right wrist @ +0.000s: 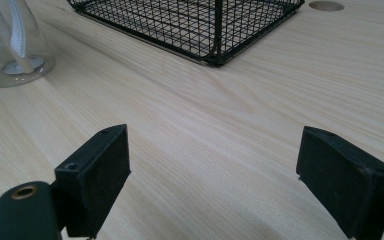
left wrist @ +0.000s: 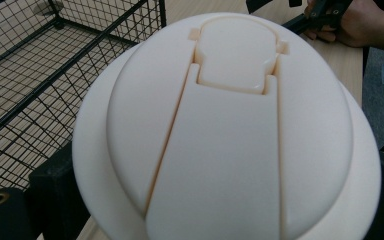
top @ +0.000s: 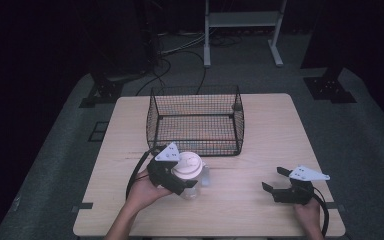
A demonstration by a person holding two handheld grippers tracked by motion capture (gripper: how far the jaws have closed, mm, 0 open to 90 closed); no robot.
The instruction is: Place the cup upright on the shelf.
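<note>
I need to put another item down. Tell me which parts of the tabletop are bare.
Free: the table right of the wire basket, the strip between the cup and the right gripper, and the near left corner. The basket itself holds nothing. Crowded: just in front of the basket, where the left gripper grips the lidded cup.

Left hand-held gripper: jaws closed on a held item. Right hand-held gripper: jaws spread wide, low over the worktop.
</note>
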